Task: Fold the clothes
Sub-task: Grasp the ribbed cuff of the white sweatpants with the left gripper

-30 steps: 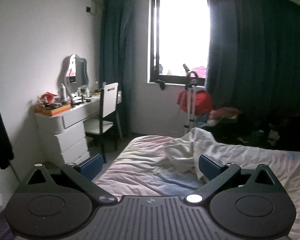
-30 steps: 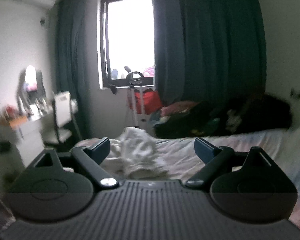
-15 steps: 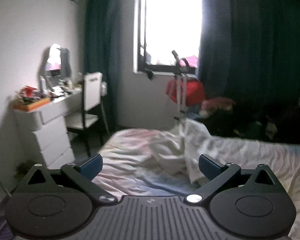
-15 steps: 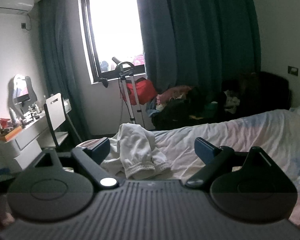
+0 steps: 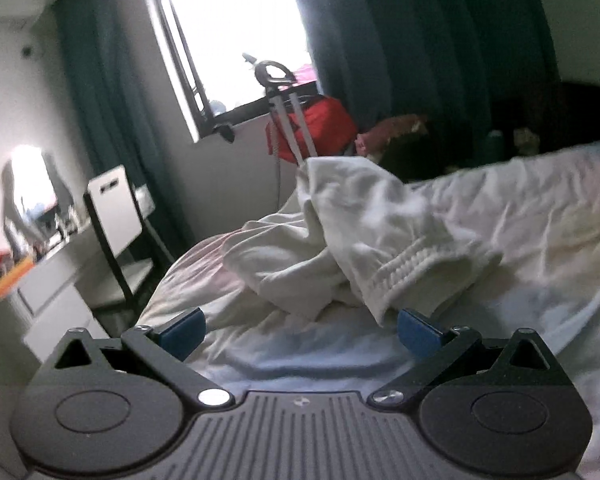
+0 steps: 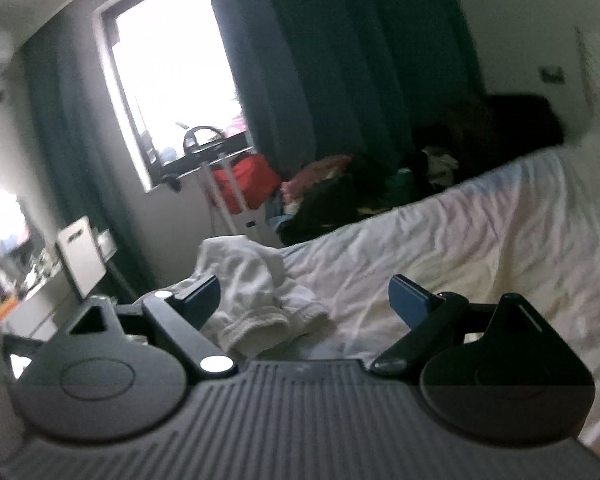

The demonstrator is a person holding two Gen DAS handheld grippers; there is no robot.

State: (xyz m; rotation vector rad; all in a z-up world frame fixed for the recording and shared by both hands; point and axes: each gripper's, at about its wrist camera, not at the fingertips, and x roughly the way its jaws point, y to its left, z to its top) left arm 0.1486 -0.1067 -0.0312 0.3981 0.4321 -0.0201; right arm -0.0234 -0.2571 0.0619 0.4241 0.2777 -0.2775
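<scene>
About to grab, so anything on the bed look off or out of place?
Only the white garment: it lies crumpled in a heap near the bed corner, elastic cuff toward the cameras. No spill or damage visible.

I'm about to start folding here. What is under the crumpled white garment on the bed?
The white garment lies on the pale bedsheet, which shows all around it. Whatever sits beneath its bunched folds is covered.

Bedrm: bed [image 5: 540, 240], vanity mirror [image 5: 32, 188]
</scene>
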